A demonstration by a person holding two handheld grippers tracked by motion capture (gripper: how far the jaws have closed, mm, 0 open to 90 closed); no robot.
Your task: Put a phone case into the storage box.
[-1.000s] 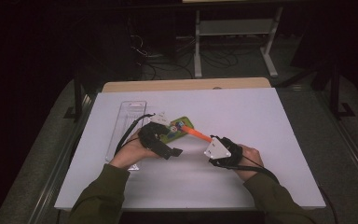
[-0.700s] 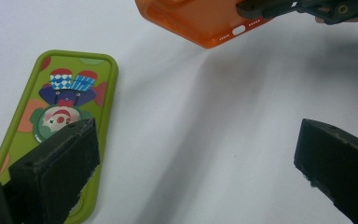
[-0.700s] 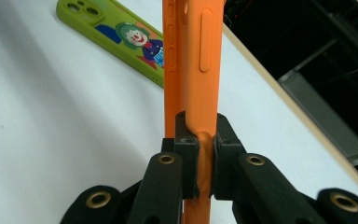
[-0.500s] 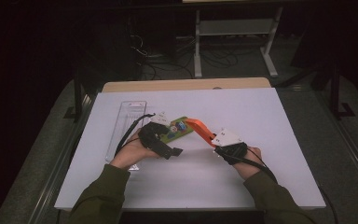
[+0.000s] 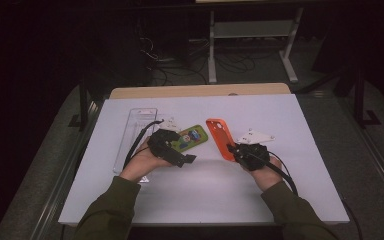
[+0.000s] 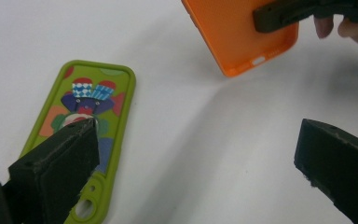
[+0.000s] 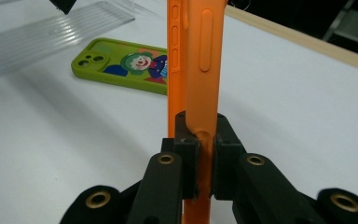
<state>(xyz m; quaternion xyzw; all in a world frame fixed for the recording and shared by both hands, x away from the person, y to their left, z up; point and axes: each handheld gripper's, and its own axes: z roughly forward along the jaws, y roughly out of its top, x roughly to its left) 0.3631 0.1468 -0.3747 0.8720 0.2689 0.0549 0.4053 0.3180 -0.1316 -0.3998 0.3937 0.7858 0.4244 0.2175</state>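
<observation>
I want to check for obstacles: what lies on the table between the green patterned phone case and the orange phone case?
Nothing: in the left gripper view, bare white table separates the green patterned phone case from the orange phone case.

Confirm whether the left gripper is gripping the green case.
No: the left gripper is open, jaws spread above the green case on the table.

No readable text anywhere here, no words, brand names, numbers or signs. The green phone case (image 7: 126, 60) just has a cartoon clown picture on its back, no lettering on it. The orange phone case (image 7: 196, 56) is plain, only moulded button bumps along its edge. Nothing printed on the white table (image 5: 300, 130) either.
</observation>
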